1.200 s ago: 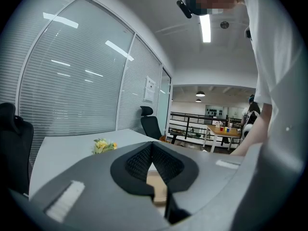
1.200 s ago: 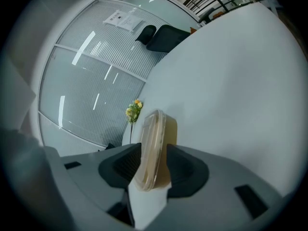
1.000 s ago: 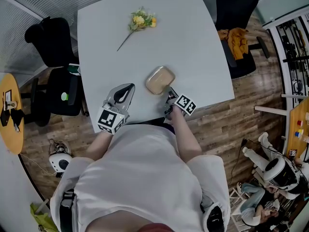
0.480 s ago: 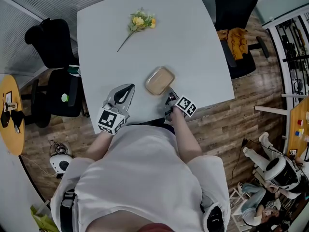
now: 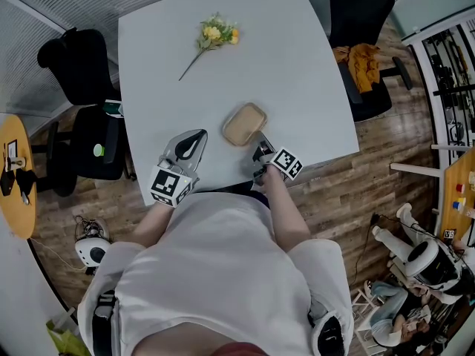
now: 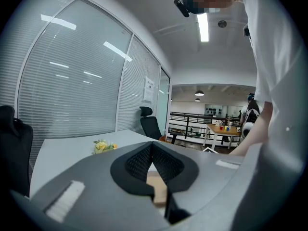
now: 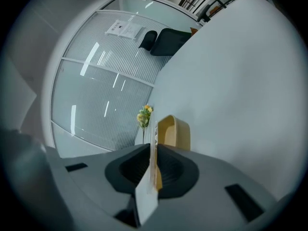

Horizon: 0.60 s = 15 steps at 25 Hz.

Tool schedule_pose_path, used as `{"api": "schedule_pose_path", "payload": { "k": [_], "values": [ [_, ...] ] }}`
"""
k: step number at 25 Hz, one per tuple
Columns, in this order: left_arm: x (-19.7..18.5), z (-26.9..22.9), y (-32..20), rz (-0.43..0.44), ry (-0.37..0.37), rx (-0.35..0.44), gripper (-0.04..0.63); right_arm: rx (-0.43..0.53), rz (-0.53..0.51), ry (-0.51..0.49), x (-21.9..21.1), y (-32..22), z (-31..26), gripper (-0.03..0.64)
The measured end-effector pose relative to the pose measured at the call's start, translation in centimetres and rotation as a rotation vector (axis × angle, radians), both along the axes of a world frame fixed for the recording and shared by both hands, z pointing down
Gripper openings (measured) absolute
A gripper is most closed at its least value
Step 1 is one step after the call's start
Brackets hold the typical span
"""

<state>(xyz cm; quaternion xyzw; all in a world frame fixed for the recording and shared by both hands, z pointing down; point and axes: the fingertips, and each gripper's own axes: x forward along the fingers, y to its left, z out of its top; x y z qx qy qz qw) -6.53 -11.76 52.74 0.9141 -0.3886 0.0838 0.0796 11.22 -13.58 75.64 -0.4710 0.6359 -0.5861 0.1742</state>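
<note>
A tan food box (image 5: 245,124) with a thin clear lid (image 7: 153,148) lies on the white table (image 5: 297,65) near its front edge. My right gripper (image 5: 257,145) (image 7: 153,153) is shut on the lid's near edge, which shows edge-on between the pads, and the tan box body (image 7: 174,131) sits just beyond. My left gripper (image 5: 194,136) (image 6: 152,146) hovers at the table's front edge left of the box, jaws shut with nothing in them. A yellow flower sprig (image 5: 211,34) (image 6: 104,146) (image 7: 144,116) lies at the table's far side.
Black office chairs stand at the table's left (image 5: 78,58) and far right (image 5: 360,6), the right one with an orange garment (image 5: 362,61). A round wooden table (image 5: 15,169) is at the far left. Glass walls with blinds (image 6: 72,90) run behind.
In the right gripper view the lid has gone from a broad face to a thin edge between the jaws, and the tan box now shows beyond it. The left gripper has barely moved.
</note>
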Motion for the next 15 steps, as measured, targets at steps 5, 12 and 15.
{"api": "schedule_pose_path", "payload": {
  "k": [5, 12, 15],
  "values": [
    [0.3, -0.4, 0.0, 0.000, -0.012, 0.015, 0.009, 0.116, -0.019, -0.055, -0.5, -0.7, -2.2, 0.046],
    [0.2, -0.6, 0.2, -0.002, -0.008, 0.021, 0.009, 0.212, -0.059, -0.120, -2.3, -1.6, -4.9, 0.011],
    [0.1, -0.7, 0.2, -0.006, -0.008, 0.024, 0.009, 0.233, -0.082, -0.114, -3.0, -2.0, -5.9, 0.009]
  ]
}}
